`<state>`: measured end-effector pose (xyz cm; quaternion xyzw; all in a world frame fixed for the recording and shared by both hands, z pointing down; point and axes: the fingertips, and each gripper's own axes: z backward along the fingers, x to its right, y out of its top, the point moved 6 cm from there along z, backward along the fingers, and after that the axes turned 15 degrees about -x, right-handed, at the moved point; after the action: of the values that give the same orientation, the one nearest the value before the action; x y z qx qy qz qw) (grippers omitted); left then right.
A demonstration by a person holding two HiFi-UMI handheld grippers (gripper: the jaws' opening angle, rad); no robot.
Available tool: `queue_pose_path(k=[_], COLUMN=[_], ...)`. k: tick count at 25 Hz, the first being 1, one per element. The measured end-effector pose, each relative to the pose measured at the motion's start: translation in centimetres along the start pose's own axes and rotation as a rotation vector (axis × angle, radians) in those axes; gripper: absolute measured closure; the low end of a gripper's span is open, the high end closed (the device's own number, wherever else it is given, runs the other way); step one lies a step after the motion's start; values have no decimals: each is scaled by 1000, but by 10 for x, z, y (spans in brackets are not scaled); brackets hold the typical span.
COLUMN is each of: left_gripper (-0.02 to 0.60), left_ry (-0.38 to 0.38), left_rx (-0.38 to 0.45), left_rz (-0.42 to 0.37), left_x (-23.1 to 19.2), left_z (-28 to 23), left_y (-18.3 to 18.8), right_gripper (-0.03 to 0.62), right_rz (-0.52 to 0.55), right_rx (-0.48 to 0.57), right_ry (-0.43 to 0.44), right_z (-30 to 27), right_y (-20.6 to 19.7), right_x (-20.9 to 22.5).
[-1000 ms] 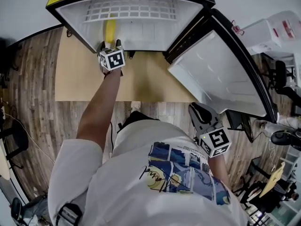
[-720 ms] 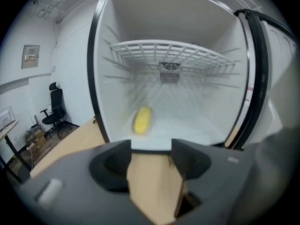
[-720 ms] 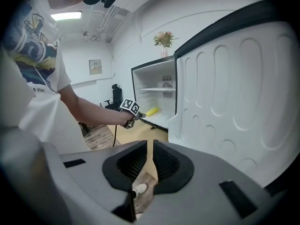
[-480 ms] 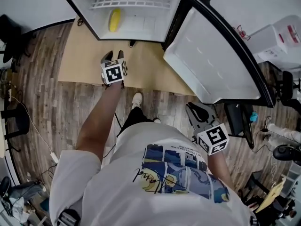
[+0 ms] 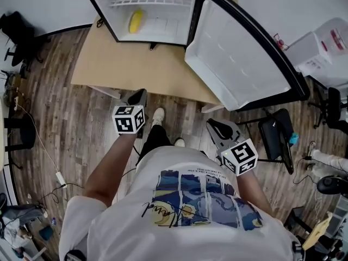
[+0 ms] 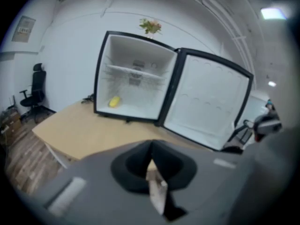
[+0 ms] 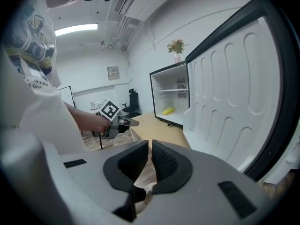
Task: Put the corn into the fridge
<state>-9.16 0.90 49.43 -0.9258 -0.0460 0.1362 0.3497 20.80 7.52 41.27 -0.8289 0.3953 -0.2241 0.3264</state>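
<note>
The yellow corn (image 5: 135,20) lies on the floor of the open white fridge (image 5: 157,29), at its left side, and also shows as corn (image 6: 114,101) and corn (image 7: 168,110) in the gripper views. My left gripper (image 5: 141,94) hangs over the wooden floor, well back from the fridge. Its jaws have just closed and meet with nothing between them. Near the open fridge door (image 5: 239,58), my right gripper (image 5: 215,125) is shut and empty. It points at the door's inner side (image 7: 234,93).
The fridge stands on a low tan board (image 5: 136,64). A black chair (image 5: 274,137) stands under the door's outer corner. A white container (image 5: 321,48) is at the right. Cables (image 5: 57,173) lie on the floor at the left. My shoe (image 5: 158,115) shows between the grippers.
The left gripper let go of the corn inside the fridge, drew back over the floor and closed its jaws. The corn stays in the fridge. The right gripper shifted slightly left.
</note>
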Motion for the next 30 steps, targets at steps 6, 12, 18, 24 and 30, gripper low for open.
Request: queue_pose_path(k=[6,12,18,24,30], left_gripper=[572,572,572,572,572], left_ry=[-184,-250,-297,-316,-323], left_rx=[-10,3,9,4,-11], left_rz=[-116,-205,-246,-269,-282], left_x=[55,86,104,115,116], left_z=[39,56,62,62,64], left_y=[-15,-11,-7,-10,-16], right_gripper=[569,572,576,579,582], right_rz=[22,24,43,68,95], right_rx=[38,41,58,55,57], right_ry=[-11,-28,-44,-61,-80], right_z=[14,22,29,34,36], right_y=[-2,-10,-7,-7,-3], right_x=[-6,-8,-14,-18,-23])
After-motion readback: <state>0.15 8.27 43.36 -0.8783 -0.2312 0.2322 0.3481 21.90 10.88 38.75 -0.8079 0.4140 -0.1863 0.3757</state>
